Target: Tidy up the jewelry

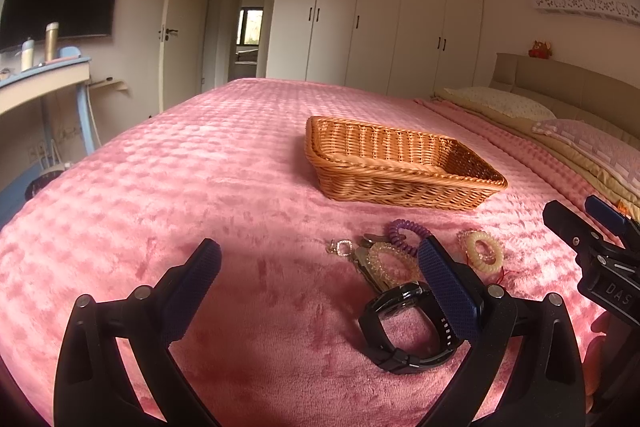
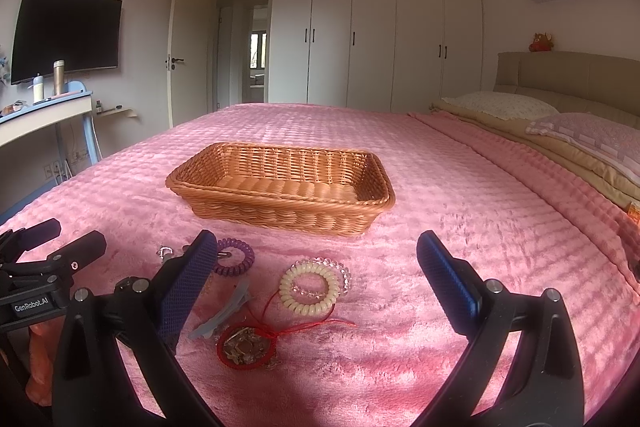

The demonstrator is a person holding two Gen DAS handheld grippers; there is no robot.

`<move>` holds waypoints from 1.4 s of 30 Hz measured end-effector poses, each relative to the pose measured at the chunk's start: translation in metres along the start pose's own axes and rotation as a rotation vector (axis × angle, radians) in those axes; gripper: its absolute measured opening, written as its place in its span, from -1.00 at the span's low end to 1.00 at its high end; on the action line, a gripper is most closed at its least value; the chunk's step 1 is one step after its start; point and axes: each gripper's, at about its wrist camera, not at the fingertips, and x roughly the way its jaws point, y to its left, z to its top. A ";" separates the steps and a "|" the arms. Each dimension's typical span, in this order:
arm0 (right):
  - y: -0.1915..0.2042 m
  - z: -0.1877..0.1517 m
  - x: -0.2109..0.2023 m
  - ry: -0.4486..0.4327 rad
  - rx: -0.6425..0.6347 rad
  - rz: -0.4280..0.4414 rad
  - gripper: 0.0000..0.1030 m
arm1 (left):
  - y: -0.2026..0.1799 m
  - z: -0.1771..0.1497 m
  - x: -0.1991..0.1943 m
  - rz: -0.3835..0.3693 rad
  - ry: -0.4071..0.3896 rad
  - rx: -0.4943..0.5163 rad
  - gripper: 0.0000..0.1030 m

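- Broadly, a pink plush bedspread (image 2: 460, 195) covered the bed, and everything lay on it.
- Your wicker basket (image 2: 280, 205) sat mid-bed, beyond the jewelry, with nothing visible inside.
- Your left gripper (image 1: 320, 267) hovered low with its jaws spread wide, holding nothing; a black watch (image 1: 404, 331) lay just beside its right finger.
- Your right gripper (image 2: 318, 259) was likewise wide apart and empty, above the scattered pieces.
- Between its fingers lay a cream coil bracelet (image 2: 308, 287) overlapping a clear bead bracelet (image 2: 340, 267), near a red-corded charm (image 2: 244, 347), a grey hair clip (image 2: 224, 311) and a purple coil (image 2: 236, 257).
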 end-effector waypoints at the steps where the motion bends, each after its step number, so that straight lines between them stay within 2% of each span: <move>1: 0.000 0.000 0.000 0.001 0.001 -0.001 0.85 | 0.000 0.000 0.000 -0.001 0.001 -0.002 0.86; 21: 0.002 -0.001 0.003 0.008 0.001 -0.003 0.85 | 0.004 0.001 0.003 -0.010 0.018 -0.022 0.86; 25: -0.010 0.000 0.008 0.030 0.048 -0.036 0.85 | 0.023 0.006 0.001 -0.075 0.039 -0.107 0.84; 28: -0.025 0.000 0.017 0.079 0.101 -0.019 0.65 | 0.043 0.009 -0.002 -0.155 0.085 -0.170 0.74; 30: -0.032 -0.001 0.024 0.121 0.131 0.009 0.45 | 0.048 0.009 -0.004 -0.167 0.132 -0.182 0.63; 32: -0.038 -0.002 0.031 0.168 0.145 0.024 0.19 | 0.050 0.007 -0.004 -0.218 0.184 -0.207 0.54; 35: -0.050 -0.005 0.039 0.236 0.173 0.030 -0.03 | 0.038 0.000 -0.002 -0.271 0.261 -0.201 0.46; 36: -0.055 -0.006 0.043 0.264 0.187 0.037 -0.09 | 0.031 -0.003 0.002 -0.282 0.296 -0.192 0.33; 37: -0.059 -0.007 0.048 0.294 0.199 0.049 -0.25 | 0.025 -0.006 0.007 -0.295 0.337 -0.194 0.17; 38: -0.063 -0.009 0.052 0.324 0.208 0.061 -0.34 | 0.022 -0.010 0.012 -0.304 0.374 -0.201 0.12; 40: -0.066 -0.012 0.059 0.373 0.210 0.068 -0.36 | 0.014 -0.016 0.022 -0.312 0.423 -0.203 0.00; 42: -0.063 -0.015 0.066 0.412 0.201 0.095 -0.36 | 0.008 -0.021 0.029 -0.286 0.448 -0.190 -0.09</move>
